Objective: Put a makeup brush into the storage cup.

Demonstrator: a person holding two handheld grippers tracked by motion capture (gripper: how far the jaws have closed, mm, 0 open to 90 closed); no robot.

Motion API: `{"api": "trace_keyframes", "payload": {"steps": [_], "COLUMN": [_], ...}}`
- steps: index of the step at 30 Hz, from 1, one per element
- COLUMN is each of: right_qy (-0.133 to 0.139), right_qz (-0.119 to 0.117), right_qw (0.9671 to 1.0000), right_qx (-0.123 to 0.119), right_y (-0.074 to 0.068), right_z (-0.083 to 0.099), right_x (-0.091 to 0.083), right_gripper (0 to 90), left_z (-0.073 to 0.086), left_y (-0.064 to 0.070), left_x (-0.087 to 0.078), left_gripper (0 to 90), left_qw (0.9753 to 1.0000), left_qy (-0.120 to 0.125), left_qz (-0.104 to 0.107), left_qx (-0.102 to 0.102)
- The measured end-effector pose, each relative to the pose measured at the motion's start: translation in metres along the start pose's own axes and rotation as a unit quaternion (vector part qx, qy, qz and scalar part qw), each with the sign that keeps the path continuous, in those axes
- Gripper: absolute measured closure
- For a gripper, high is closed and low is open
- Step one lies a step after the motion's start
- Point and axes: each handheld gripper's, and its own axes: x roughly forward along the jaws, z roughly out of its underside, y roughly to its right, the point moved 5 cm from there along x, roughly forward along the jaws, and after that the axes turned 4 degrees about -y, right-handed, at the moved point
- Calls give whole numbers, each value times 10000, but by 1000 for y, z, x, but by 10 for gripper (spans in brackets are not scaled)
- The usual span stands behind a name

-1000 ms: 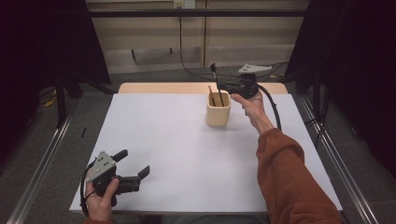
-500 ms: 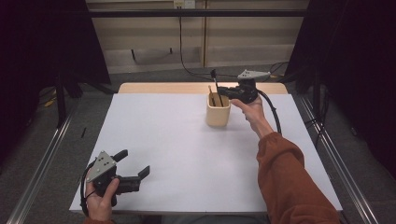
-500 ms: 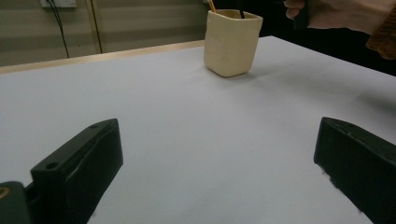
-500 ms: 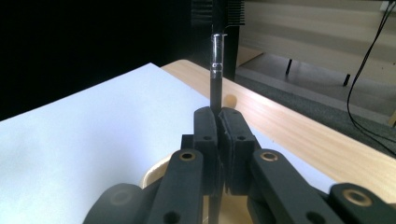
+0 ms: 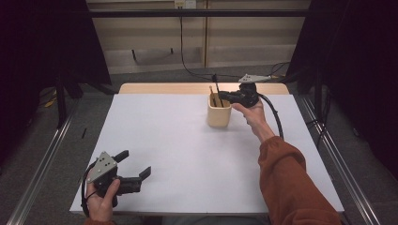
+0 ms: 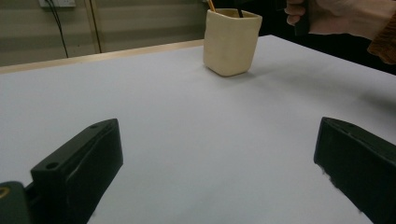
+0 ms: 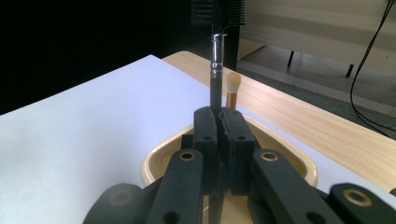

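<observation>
A cream cup (image 5: 218,114) stands on the white table (image 5: 187,140) at the back, right of centre. My right gripper (image 5: 222,96) hovers just over the cup's rim, shut on a thin black stick (image 5: 215,85) that stands upright with its lower end inside the cup. In the right gripper view the jaws (image 7: 218,116) pinch the black stick (image 7: 215,70) above the cup (image 7: 289,156). A tan-tipped brush (image 7: 232,88) stands in the cup behind it. My left gripper (image 5: 135,174) rests open at the near left, and its view faces the cup (image 6: 231,42).
A wooden strip (image 5: 164,88) runs along the table's far edge. Metal rails (image 5: 42,159) flank the table on both sides. A person's orange sleeve (image 5: 291,183) crosses the right half. Cables (image 5: 187,61) trail on the floor behind.
My right gripper has come down and slightly left, lowering the black stick into the cup. The left gripper has stayed put.
</observation>
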Motion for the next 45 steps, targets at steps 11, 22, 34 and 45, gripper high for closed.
{"api": "trace_keyframes", "payload": {"steps": [11,22,34,45], "right_qy": [-15,90,241,392], "right_qz": [49,106,35,-110], "right_qw": [10000,9999,9997,9992], "right_qx": [-22,96,70,1], "right_y": [2,5,3,-6], "right_z": [1,5,1,-4], "right_x": [-3,-6,-14,-17], "right_gripper": [851,766,447,123], "left_z": [0,0,-1,0], "left_y": [0,-1,-1,-1], "left_x": [0,1,4,0], "left_gripper": [12,12,12,12], "left_qw": [10000,10000,10000,10000], "left_qy": [-4,-7,-11,8], "left_qz": [8,-6,-15,-42], "left_qx": [10,12,-52,-73]}}
